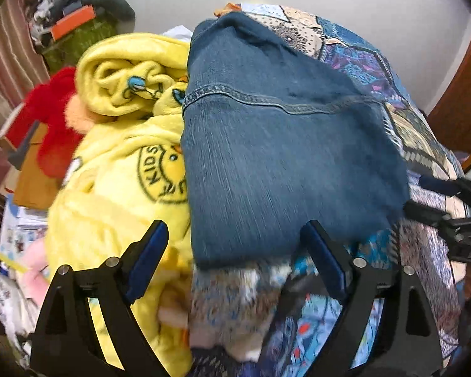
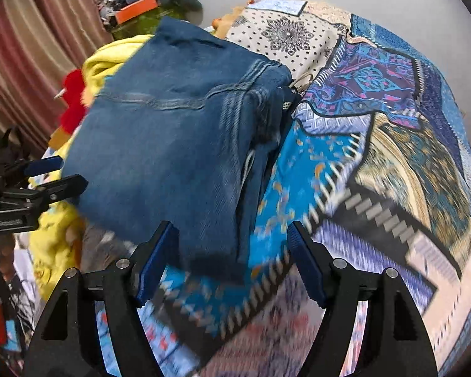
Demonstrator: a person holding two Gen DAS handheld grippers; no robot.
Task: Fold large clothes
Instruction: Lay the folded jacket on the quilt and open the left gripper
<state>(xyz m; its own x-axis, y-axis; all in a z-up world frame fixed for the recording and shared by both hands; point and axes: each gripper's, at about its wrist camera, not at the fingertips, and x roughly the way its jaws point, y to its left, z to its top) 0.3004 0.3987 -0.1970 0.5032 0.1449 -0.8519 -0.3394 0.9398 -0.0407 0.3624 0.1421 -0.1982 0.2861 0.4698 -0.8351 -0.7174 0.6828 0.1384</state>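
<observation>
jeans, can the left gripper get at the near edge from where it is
Probably yes. The left gripper is open and empty, with the near edge of the folded jeans right ahead between its fingers and nothing lying over it.

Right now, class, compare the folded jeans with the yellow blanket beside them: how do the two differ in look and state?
The jeans are blue denim with stitched seams; the yellow blanket is fluffy fleece printed with a cartoon badge. The jeans lie folded into a flat, neat block; the yellow blanket is bunched and rumpled. Both rest on the patterned bedspread, side by side, and neither tool holds them.
</observation>
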